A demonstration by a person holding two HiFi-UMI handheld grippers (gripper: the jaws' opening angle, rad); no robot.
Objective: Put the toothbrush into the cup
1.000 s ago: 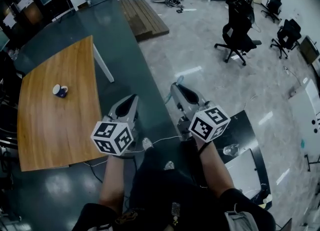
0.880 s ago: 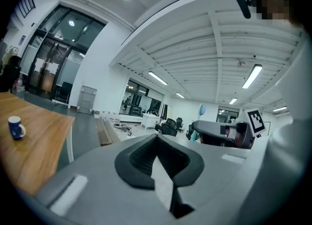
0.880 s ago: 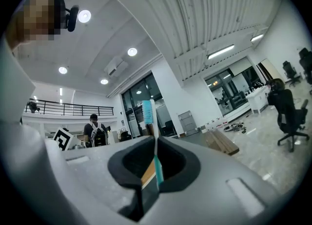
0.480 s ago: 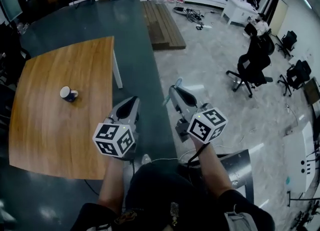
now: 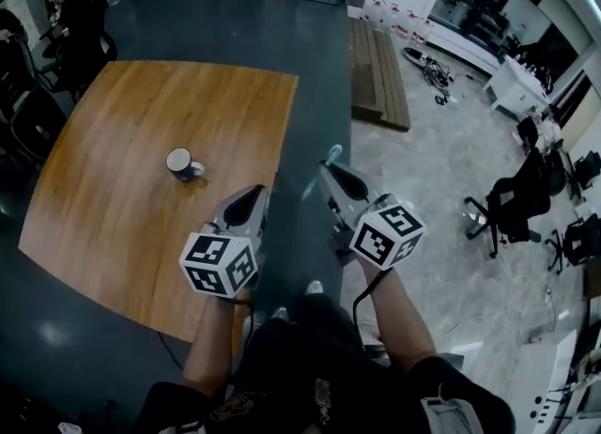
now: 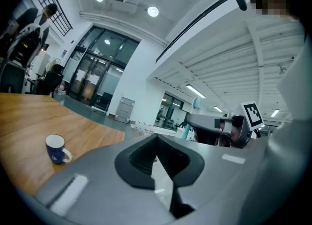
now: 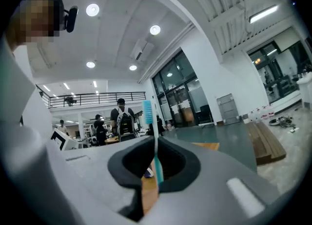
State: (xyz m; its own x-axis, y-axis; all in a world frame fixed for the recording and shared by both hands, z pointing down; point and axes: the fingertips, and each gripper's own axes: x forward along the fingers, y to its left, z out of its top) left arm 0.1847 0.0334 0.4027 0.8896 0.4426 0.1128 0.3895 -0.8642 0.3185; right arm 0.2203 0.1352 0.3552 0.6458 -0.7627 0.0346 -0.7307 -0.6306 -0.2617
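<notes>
A dark blue cup with a white inside stands upright on the wooden table; the left gripper view shows the cup low at the left. My right gripper hovers over the dark floor just right of the table's edge, shut on a light blue toothbrush. In the right gripper view the toothbrush stands bristle end up between the jaws of the right gripper. My left gripper is above the table's near right part, to the right of the cup. The left gripper is shut and holds nothing.
Office chairs stand on the pale floor to the right. A low wooden platform lies beyond the table. More chairs line the table's left side. People stand far off in the right gripper view.
The head view has swung toward the table, so the table and cup now sit nearer the grippers. Both grippers hold the same pose; the toothbrush stays clamped.
</notes>
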